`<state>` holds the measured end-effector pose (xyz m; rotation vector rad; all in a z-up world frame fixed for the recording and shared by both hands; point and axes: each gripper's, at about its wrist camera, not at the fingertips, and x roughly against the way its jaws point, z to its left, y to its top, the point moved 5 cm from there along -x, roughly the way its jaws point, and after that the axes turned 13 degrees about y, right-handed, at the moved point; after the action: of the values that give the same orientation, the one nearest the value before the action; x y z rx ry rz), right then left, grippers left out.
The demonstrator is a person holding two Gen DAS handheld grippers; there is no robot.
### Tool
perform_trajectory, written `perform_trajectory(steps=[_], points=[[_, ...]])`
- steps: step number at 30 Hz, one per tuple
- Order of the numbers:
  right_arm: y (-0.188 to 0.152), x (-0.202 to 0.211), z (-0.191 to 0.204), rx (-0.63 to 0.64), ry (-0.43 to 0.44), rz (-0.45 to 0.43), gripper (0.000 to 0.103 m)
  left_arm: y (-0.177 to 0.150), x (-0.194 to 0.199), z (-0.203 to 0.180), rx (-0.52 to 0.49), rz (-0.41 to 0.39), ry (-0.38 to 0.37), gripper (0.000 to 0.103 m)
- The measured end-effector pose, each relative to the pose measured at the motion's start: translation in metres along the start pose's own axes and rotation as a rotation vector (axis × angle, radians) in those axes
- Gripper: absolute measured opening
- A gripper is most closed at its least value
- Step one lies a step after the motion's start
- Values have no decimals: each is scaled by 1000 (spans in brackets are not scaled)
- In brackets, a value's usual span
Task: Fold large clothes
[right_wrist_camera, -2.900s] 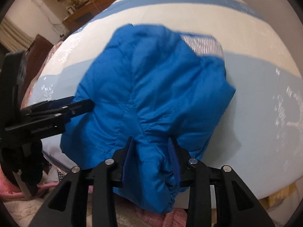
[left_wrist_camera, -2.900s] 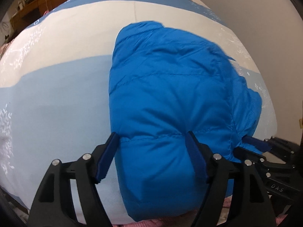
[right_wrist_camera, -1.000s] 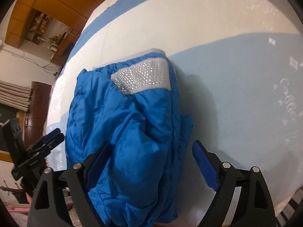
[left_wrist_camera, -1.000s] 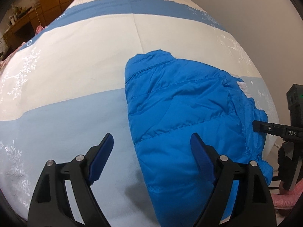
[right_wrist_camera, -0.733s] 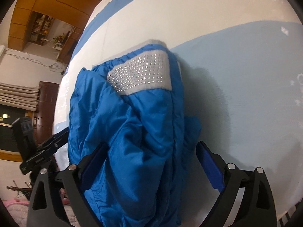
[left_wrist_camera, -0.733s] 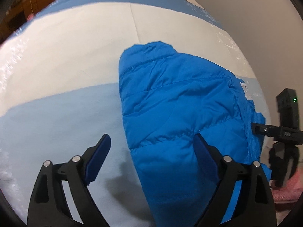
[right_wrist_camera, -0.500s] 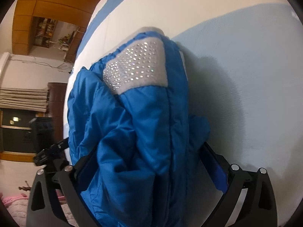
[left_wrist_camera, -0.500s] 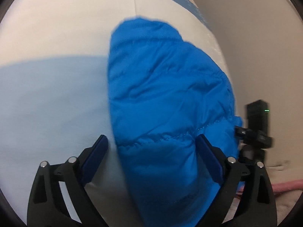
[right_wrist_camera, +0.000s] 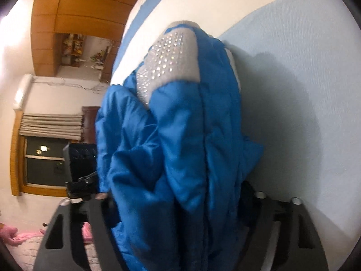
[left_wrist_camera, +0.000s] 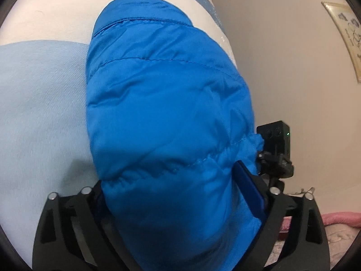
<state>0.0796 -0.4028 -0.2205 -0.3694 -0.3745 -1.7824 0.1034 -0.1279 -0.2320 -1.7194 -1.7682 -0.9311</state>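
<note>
On bed [left_wrist_camera: 33, 103], jacket [left_wrist_camera: 167, 103] fills tools.

Left gripper [left_wrist_camera: 180, 201]: black skeletal frame, blue finger pads, silver screws. Right gripper [right_wrist_camera: 178, 205]: matching black frame, cutouts, silver screws.

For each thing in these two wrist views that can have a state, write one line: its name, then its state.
blue padded jacket: folded into a thick bundle, lying on the bed, near end between both grippers' fingers.
left gripper: jaws closing around the jacket's near end.
right gripper: jaws closing around bunched jacket folds.
bedsheet: spread flat under the jacket.
window blind: raised, bunched at the top.
</note>
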Motion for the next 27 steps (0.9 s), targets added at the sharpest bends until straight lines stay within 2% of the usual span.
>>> perform_trajectory(steps=[4, 6, 11, 14, 18, 22, 27], points=[[-4, 8, 15, 39, 20, -24, 54, 4, 13, -7, -7, -27, -48, 84], [-4, 13, 25, 53, 44, -30, 51, 3, 15, -17, -8, -41, -68, 84], [5, 22, 57, 104, 74, -46, 48, 8, 35, -25, 5, -75, -117, 80], [21, 16, 86, 164, 90, -31, 48, 26, 65, -28, 10, -139, -120, 80], [49, -4, 119, 234, 99, 13, 48, 56, 101, -22, 14, -214, -85, 80], [94, -50, 150, 295, 70, 65, 49, 100, 129, -1, 22, -275, -19, 80], [144, -105, 161, 308, 35, 106, 50, 152, 146, 37, 42, -312, 46, 80]])
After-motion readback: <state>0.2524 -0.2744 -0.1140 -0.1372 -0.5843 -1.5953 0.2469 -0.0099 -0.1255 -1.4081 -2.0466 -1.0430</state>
